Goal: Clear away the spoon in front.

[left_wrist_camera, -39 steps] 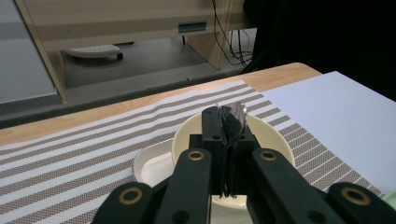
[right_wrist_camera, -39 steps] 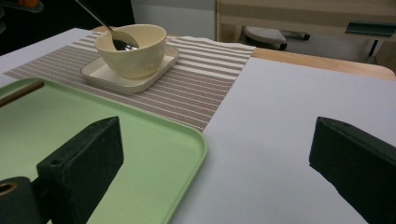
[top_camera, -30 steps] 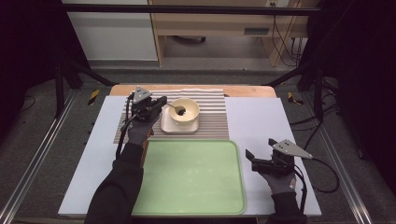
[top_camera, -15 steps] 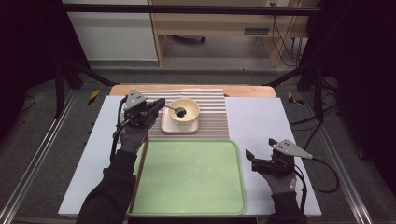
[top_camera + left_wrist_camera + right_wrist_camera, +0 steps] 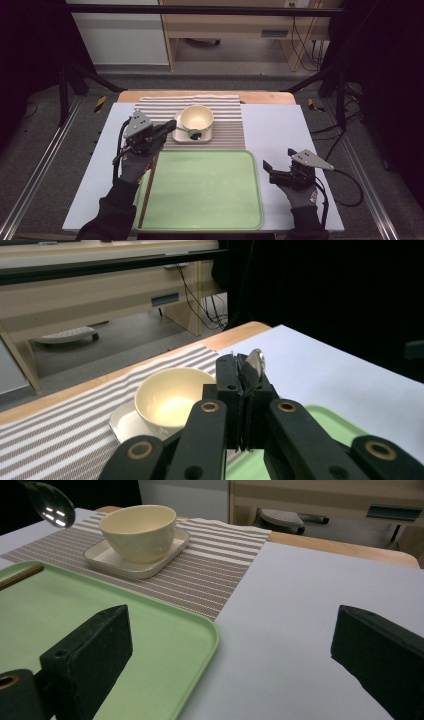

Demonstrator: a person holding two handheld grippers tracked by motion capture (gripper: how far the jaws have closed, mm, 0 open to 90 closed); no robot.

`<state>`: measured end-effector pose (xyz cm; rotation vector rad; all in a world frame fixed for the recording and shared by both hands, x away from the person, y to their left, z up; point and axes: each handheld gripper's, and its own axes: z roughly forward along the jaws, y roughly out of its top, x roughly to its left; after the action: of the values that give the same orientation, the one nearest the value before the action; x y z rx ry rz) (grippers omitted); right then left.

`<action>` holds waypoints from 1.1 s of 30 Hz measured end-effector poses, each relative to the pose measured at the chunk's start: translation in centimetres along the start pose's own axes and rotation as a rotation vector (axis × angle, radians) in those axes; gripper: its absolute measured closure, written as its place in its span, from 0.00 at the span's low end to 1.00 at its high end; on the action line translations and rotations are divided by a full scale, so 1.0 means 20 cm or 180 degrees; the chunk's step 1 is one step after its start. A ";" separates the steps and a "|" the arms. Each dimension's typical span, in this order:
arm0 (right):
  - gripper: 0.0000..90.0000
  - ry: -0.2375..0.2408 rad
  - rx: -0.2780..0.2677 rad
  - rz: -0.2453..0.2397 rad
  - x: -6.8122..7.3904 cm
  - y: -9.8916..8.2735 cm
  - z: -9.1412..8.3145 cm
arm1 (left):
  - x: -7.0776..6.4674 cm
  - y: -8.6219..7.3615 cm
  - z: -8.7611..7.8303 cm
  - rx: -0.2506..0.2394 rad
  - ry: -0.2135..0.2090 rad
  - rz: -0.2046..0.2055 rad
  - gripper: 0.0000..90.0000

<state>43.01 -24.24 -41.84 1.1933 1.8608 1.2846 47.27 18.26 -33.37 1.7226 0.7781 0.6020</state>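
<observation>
My left gripper is shut on the handle of a metal spoon. The spoon's bowl hangs over the near edge of a square white plate. A cream bowl stands on that plate. The spoon's bowl also gleams at the top left of the right gripper view. My right gripper rests on the table right of the green tray, open with nothing between its jaws.
The plate sits on a striped placemat at the back of the white table top. Brown chopsticks lie along the tray's left rim, under my left forearm. Cables and a wooden bench stand beyond the table.
My left gripper has drawn back toward the near left and risen a little, taking the spoon out of the cream bowl. The right gripper has stayed still.
</observation>
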 end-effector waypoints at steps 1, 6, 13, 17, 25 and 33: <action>0.04 -0.0001 0.0004 0.0000 0.00 0.00 0.00 | -0.01 -0.01 -0.01 0.0003 -0.0013 -0.0010 0.98; 0.04 -0.0006 0.0012 0.0002 0.00 0.00 0.00 | -0.04 -0.05 -0.07 0.0044 -0.0069 0.0008 0.98; 0.04 -0.0006 0.0021 0.0000 0.01 0.00 0.01 | -0.07 -0.11 -0.13 0.0098 -0.0124 -0.0020 0.98; 0.04 -0.0007 0.0024 -0.0009 0.01 0.00 0.01 | -0.10 -0.15 -0.15 0.0161 -0.0162 -0.0001 0.98; 0.04 -0.0013 0.0028 -0.0040 0.01 0.00 0.01 | -0.18 -0.21 -0.17 0.0272 -0.0249 -0.0004 0.98; 0.04 -0.0006 0.0029 -0.0029 0.01 0.00 0.00 | -0.24 -0.25 -0.17 0.0318 -0.0342 -0.0036 0.98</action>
<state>42.94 -23.95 -41.95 1.1889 1.8705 1.2710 40.67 17.71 -37.21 1.8249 0.7523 0.4655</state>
